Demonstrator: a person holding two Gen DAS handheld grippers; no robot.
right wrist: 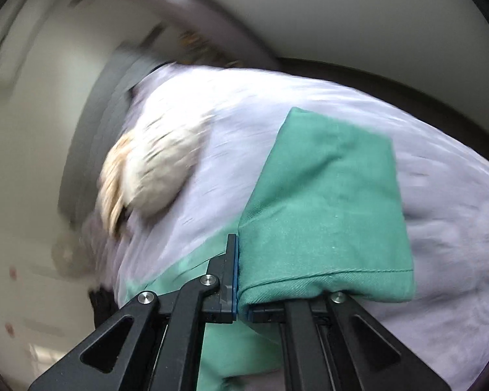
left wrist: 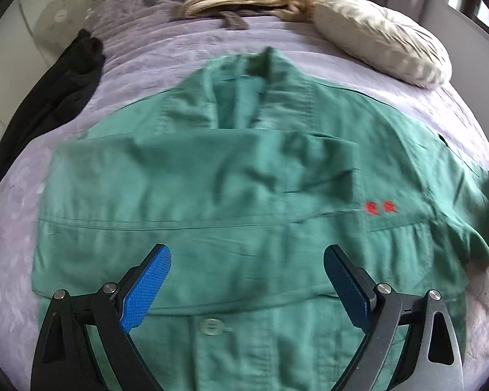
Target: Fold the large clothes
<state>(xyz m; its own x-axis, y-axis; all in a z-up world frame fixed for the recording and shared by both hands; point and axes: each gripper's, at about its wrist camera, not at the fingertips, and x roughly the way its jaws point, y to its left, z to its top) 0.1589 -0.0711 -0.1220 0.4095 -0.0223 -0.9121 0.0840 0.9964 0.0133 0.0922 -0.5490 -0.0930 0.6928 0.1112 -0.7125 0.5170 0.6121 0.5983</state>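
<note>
blue fingers [left wrist: 146,288] of left gripper [left wrist: 247,288] stand wide apart over the green shirt [left wrist: 212,179], with nothing between them. right gripper [right wrist: 237,277] is clenched on a sleeve [right wrist: 326,211], which hangs over its right finger. shirt lies on a lilac sheet [left wrist: 179,45] of the bed, collar away from the camera, one sleeve folded across the chest. a pillow [left wrist: 384,45] lies beyond it, a black garment [left wrist: 65,84] to the left.
</note>
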